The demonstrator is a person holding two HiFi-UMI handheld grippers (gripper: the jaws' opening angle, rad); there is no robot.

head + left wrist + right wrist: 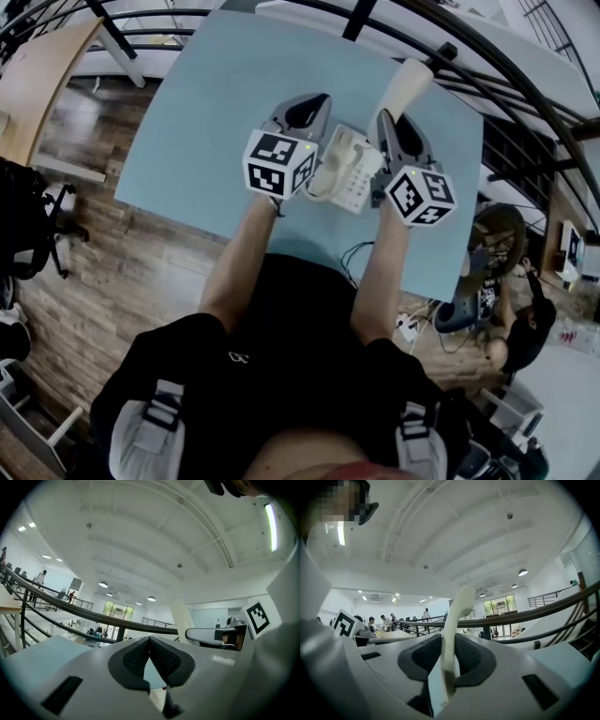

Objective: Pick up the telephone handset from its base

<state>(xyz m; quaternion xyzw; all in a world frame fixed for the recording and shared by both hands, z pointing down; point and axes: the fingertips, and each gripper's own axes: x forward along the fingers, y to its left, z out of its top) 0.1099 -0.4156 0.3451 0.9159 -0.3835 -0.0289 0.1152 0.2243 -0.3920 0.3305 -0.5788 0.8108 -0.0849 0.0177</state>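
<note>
Above the boxy base [356,190], right gripper's [449,644] textured jaws clamp the smooth curved handset [458,613]; the left gripper's [150,643] jaws touch.

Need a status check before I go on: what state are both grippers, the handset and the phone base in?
left gripper: jaws together, nothing between them.
right gripper: shut on the handset.
handset: clamped between the right gripper's pads, off its base, sticking out past the jaws.
telephone base: resting on the blue table, cradle empty.
</note>
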